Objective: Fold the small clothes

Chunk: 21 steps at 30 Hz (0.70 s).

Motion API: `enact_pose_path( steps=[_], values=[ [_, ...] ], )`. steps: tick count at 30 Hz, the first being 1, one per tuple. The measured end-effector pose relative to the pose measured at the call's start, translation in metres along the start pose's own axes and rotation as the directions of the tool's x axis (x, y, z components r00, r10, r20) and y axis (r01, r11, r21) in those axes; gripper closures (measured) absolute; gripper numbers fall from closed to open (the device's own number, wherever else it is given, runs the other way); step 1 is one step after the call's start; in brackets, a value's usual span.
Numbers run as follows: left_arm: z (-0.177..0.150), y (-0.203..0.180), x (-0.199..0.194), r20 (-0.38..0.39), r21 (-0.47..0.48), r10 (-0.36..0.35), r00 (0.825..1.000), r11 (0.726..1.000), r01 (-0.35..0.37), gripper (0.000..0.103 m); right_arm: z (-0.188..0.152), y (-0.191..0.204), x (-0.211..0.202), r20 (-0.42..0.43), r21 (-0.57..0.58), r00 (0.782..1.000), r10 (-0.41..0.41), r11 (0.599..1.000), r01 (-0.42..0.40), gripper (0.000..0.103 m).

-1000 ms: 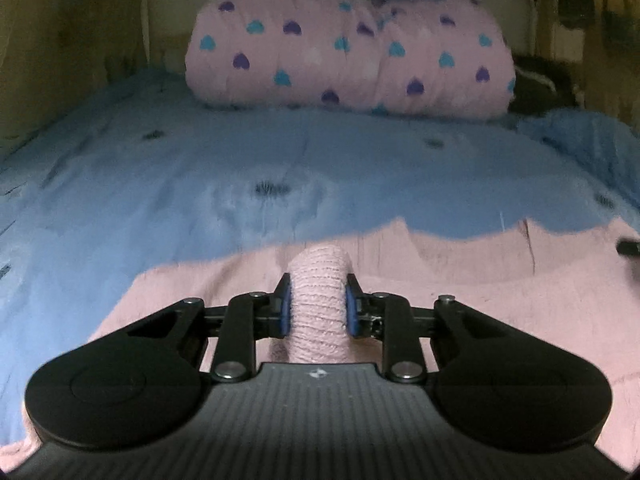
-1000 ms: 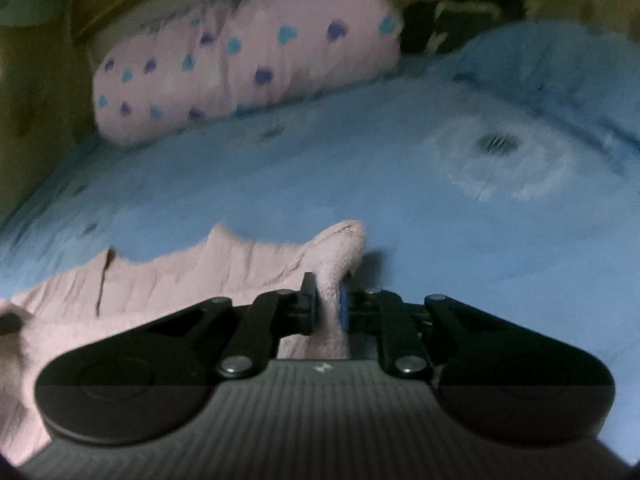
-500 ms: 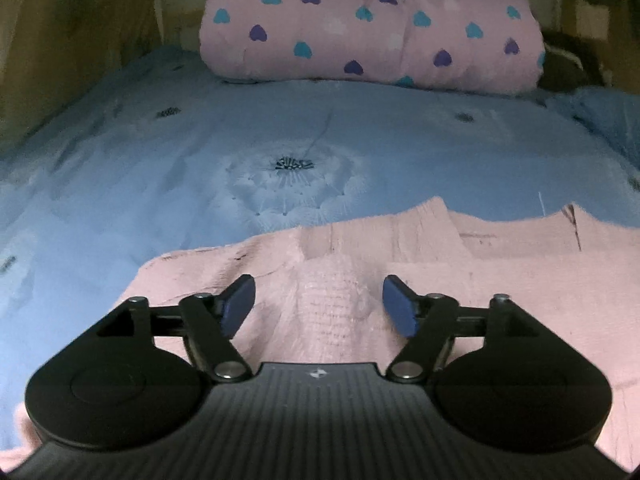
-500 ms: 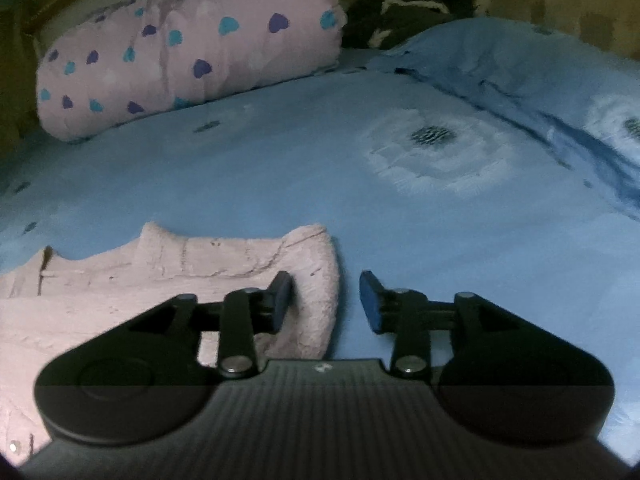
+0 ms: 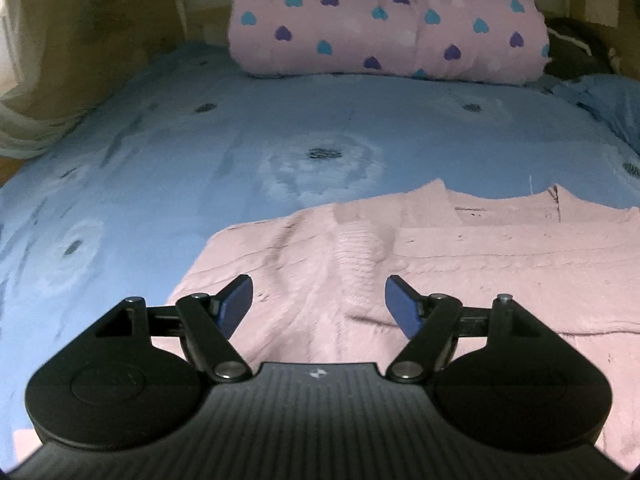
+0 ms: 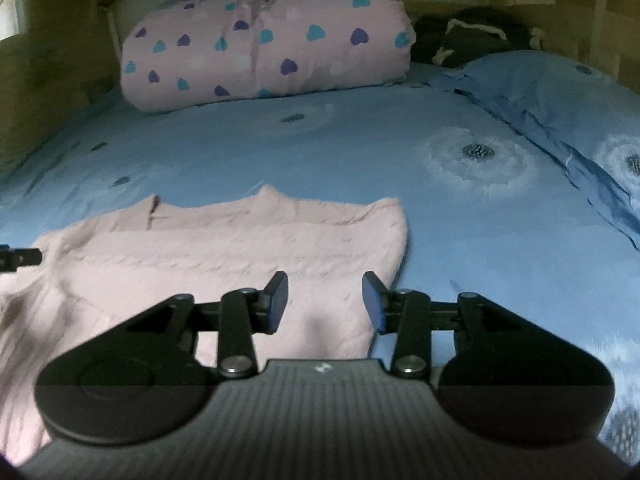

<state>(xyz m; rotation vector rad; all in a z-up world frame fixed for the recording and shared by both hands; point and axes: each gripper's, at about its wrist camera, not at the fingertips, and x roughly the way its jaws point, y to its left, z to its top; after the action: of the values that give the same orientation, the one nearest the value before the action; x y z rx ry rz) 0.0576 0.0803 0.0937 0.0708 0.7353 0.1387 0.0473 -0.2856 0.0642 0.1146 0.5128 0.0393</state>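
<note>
Both grippers have just let go and their jaws have been opening. Left wrist view: the left gripper point(image 5: 319, 300) hovers spread wide over the pink knit sweater point(image 5: 460, 256) on the blue bedspread point(image 5: 200, 152); soft, light, floppy, best pinched at an edge. Right wrist view: the right gripper point(image 6: 325, 300) gapes partway, empty, above the sweater's right edge; its long axis runs left to right.

Left gripper point(image 5: 319, 300), right gripper point(image 6: 325, 300): black ribbed housings, round black side discs, silver pivot screws, blue finger pads point(image 5: 236, 304)
</note>
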Motion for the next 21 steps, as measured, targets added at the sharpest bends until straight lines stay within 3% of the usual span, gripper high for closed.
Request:
enact_pose_path(
  steps=[12,18,21],
  values=[
    [-0.016,0.05,-0.084,0.038,-0.109,0.024,0.999,0.994,-0.019,0.025,-0.03,0.018,-0.046,0.01,0.013,0.999,0.04,0.999,-0.04,0.057],
    [-0.029,0.068,-0.114,0.058,-0.112,0.044,0.997,0.993,-0.037,0.025,-0.045,0.02,-0.061,-0.011,0.046,0.998,0.057,0.997,-0.056,0.054],
    [-0.04,0.08,-0.121,0.056,-0.117,0.058,0.997,0.992,-0.051,0.018,-0.051,0.023,-0.071,-0.013,0.054,0.998,0.066,0.996,-0.066,0.054]
  ],
)
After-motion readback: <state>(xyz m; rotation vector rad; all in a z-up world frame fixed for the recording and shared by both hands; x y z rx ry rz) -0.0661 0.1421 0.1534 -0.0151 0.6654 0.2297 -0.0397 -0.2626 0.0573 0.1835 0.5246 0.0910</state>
